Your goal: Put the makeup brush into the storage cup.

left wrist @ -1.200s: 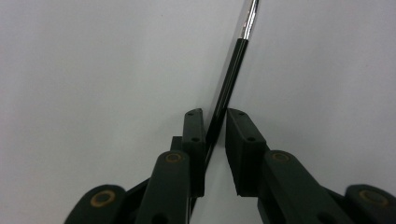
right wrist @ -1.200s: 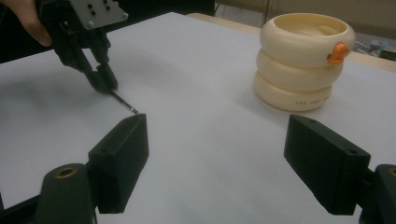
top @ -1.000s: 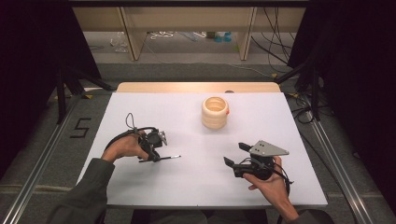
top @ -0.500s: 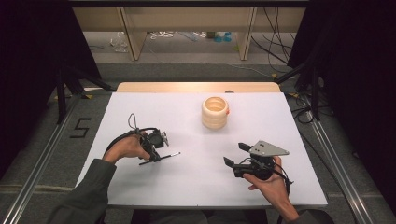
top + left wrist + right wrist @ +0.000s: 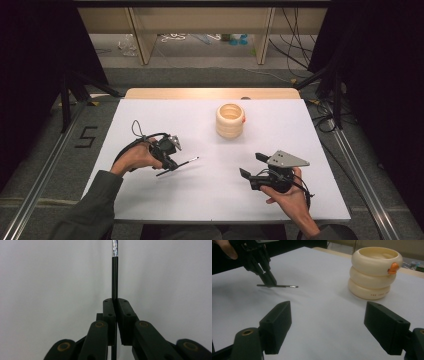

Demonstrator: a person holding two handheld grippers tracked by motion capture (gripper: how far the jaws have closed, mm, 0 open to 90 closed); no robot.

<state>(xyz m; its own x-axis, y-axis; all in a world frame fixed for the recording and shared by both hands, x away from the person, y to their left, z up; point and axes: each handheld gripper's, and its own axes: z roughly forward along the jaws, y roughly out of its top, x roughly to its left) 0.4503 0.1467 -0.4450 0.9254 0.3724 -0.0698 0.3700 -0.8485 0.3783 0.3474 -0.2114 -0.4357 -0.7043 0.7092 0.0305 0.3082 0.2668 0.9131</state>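
Left gripper view: jaws pressed together on a thin black rod [image 5: 114, 277] with a silver tip, running straight up the frame over plain white. High view: left gripper [image 5: 172, 163] at the counter's left-centre, clamping that one rod [image 5: 181, 164], which angles out to the right just above or on the surface, cannot tell which. Right gripper [image 5: 252, 165] at the right-front, jaws wide apart, holding nothing, grey three-cornered plate on top. Right gripper view: two black jaws spread low in the frame, rod [image 5: 284, 286] lying level beyond them.

White counter [image 5: 200, 195] with a pale wooden strip along the far edge; grey floor around, a "5" marked at left, metal rails both sides, dark curtains, cables and a wooden frame beyond.

One cream ringed pot [image 5: 230, 120], three stacked bulges, small orange knob on its right, open top, standing upright at centre-back, well apart from both grippers. Two grippers, two hands, one rod, one pot.
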